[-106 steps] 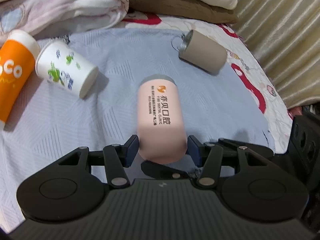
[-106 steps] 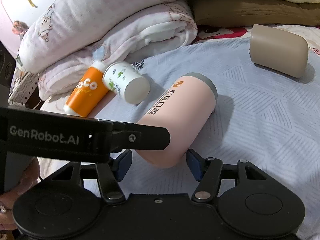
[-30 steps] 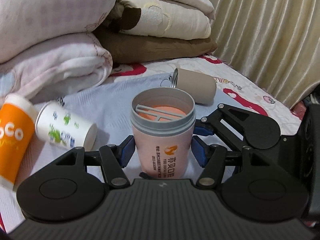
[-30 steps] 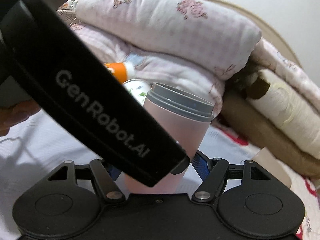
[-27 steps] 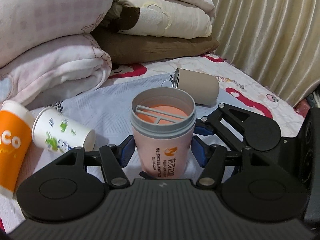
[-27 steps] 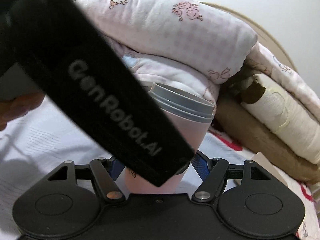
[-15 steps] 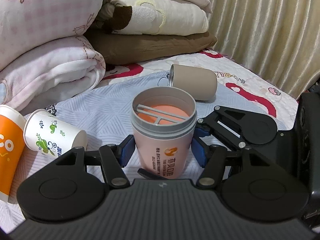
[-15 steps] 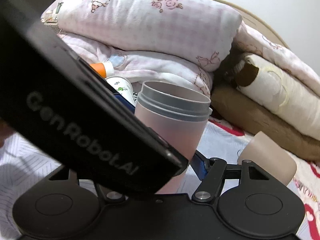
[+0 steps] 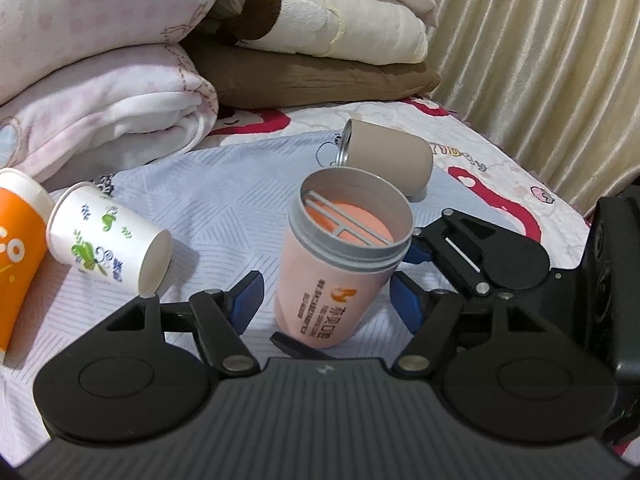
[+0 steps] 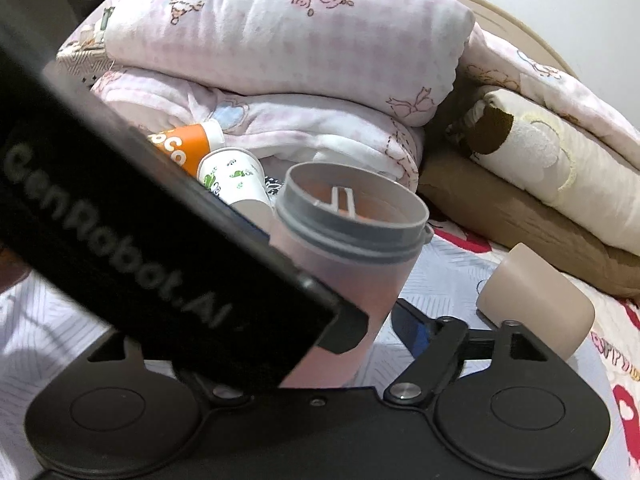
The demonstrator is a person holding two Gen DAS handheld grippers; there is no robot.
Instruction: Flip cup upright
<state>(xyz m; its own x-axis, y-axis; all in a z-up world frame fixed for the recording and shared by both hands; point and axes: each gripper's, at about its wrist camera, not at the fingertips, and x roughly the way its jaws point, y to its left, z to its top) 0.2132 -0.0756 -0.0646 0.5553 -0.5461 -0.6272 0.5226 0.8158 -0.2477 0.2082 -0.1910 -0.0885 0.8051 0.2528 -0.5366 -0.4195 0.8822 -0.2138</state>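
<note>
Folded blankets (image 9: 120,92) in pink, cream and brown are stacked along the far edge of the bed, and a pleated beige curtain (image 9: 540,60) hangs past the bed's right edge. Beneath everything lies a pale blue bedsheet (image 9: 224,200) with a fine line pattern, and a red cartoon print shows toward the right edge.

Near the middle of the sheet stands the pink cup (image 9: 340,276), mouth up with a grey threaded rim and an orange inside, leaning a little to the right in my left camera's view. My left gripper (image 9: 326,300) is spread wide around its lower body, and both blue pads (image 9: 246,300) stand clear of the wall. My right gripper (image 10: 360,328) is at the same cup from the other side; its right pad sits apart from the cup, but my left gripper's body hides the other pad, so I cannot tell how it stands.

Behind the cup a beige tumbler (image 9: 386,158) lies on its side. Toward the left edge a white paper cup (image 9: 108,248) with green and blue print lies tipped over, touching an orange cup (image 9: 16,256) that also lies down.
</note>
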